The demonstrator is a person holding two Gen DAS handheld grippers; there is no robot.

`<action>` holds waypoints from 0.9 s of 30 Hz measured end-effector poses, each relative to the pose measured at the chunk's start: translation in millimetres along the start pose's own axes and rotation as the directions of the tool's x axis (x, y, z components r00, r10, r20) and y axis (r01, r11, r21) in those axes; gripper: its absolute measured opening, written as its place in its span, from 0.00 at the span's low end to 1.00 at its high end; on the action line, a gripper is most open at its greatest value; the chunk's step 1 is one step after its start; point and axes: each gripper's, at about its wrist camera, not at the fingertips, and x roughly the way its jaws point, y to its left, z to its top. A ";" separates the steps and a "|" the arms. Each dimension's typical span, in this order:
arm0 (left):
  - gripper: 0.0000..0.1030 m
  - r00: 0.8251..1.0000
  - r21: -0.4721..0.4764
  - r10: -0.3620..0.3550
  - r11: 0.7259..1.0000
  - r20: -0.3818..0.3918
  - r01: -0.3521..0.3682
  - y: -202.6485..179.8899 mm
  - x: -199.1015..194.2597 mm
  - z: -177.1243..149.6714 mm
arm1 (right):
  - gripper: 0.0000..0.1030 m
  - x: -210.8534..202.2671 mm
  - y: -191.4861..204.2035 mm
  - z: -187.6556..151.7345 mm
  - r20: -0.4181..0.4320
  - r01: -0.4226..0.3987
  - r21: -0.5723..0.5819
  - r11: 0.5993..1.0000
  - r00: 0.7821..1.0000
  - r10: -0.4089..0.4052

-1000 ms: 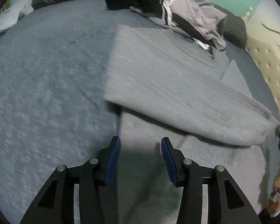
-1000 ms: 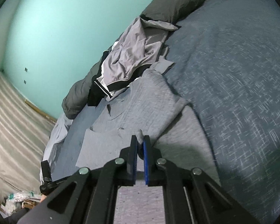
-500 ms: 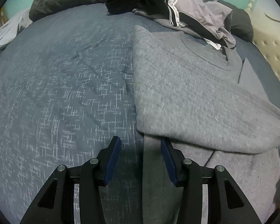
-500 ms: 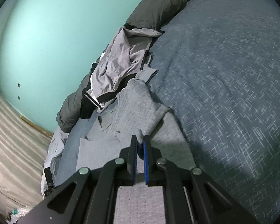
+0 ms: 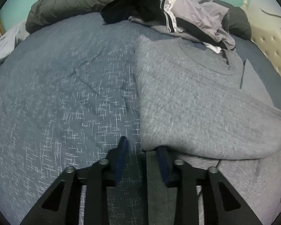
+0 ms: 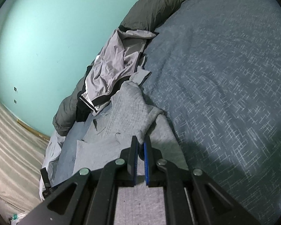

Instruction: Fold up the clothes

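Note:
A grey sweatshirt [image 5: 196, 97] lies on the blue bed cover [image 5: 61, 93], its top part folded over the lower part. My left gripper [image 5: 142, 144] is open at the fold's left corner, its right finger tucked under the folded edge and its left finger over the bed cover. In the right wrist view my right gripper [image 6: 140, 142] is shut on a bunched edge of the sweatshirt [image 6: 121, 116] and holds it lifted above the cloth below.
A pile of other clothes, a grey-and-black jacket [image 5: 194, 13] and a black garment [image 5: 133, 7], lies at the sweatshirt's far end. A dark duvet [image 5: 69, 3] runs along the teal wall [image 6: 46, 37]. A tufted headboard [image 5: 271, 45] is at right.
My left gripper has come down and forward to the fold's left corner, its right finger now under the edge. My right gripper has stayed shut on the sweatshirt and drawn it along.

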 end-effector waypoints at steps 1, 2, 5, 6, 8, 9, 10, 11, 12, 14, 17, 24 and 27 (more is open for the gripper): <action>0.21 1.000 0.005 -0.002 1.000 -0.002 0.002 -0.8 0.0 -0.2 | 0.05 0.9 0.8 -0.6 -0.008 -0.004 0.001 1.000 1.000 0.004; 0.18 1.000 0.010 -0.004 1.000 -0.007 0.004 -1.8 0.5 -0.8 | 0.05 1.9 1.6 -1.3 -0.016 -0.007 0.002 1.000 1.000 0.007; 0.17 1.000 0.014 -0.012 1.000 -0.010 0.013 -2.9 -0.1 -2.6 | 0.05 1.7 7.6 -2.9 -0.037 -0.006 0.000 1.000 0.999 0.006; 0.17 1.000 0.016 -0.019 1.000 -0.006 0.019 -2.8 -0.7 -3.1 | 0.05 0.8 11.1 -3.1 -0.043 -0.002 -0.006 1.000 0.999 0.002; 0.17 1.000 0.021 -0.026 0.999 -0.009 0.026 -2.4 -0.9 -4.0 | 0.05 -2.2 19.7 -3.3 -0.059 0.005 -0.029 1.000 0.998 -0.007; 0.17 1.000 0.026 -0.026 0.999 -0.011 0.027 -2.9 -0.8 -4.5 | 0.05 -4.2 25.1 -3.7 -0.071 0.012 -0.046 0.999 0.997 -0.015; 0.17 1.000 0.031 -0.029 0.999 -0.012 0.029 -3.3 -0.6 -4.7 | 0.05 -6.1 30.4 -4.1 -0.082 0.019 -0.064 0.998 0.996 -0.024; 0.17 0.999 0.034 -0.033 0.999 -0.013 0.033 -3.4 -0.3 -4.6 | 0.05 -9.4 34.7 -4.5 -0.097 0.033 -0.082 0.996 0.994 -0.041; 0.17 0.999 0.034 -0.037 0.999 -0.013 0.037 -4.2 0.4 -4.1 | 0.05 -12.8 39.0 -5.0 -0.112 0.048 -0.100 0.994 0.992 -0.059; 0.17 0.999 0.029 -0.050 0.998 -0.012 0.050 -3.1 0.7 -2.6 | 0.05 -21.8 42.6 -1.5 -0.137 0.058 -0.099 0.993 0.988 -0.071; 0.17 0.998 0.037 -0.061 0.997 -0.009 0.062 -1.7 -1.0 -1.7 | 0.05 -38.7 51.4 4.6 -0.156 0.072 -0.119 0.990 0.984 -0.091; 0.17 0.996 0.035 -0.084 0.996 -0.017 0.084 3.2 0.1 -1.3 | 0.05 -46.3 58.9 -6.3 -0.222 0.126 -0.176 0.976 0.961 -0.164; 0.17 0.996 0.036 -0.081 0.996 -0.027 0.082 3.5 1.3 -3.1 | 0.05 -35.7 44.4 -21.8 -0.255 0.156 -0.164 0.974 0.947 -0.195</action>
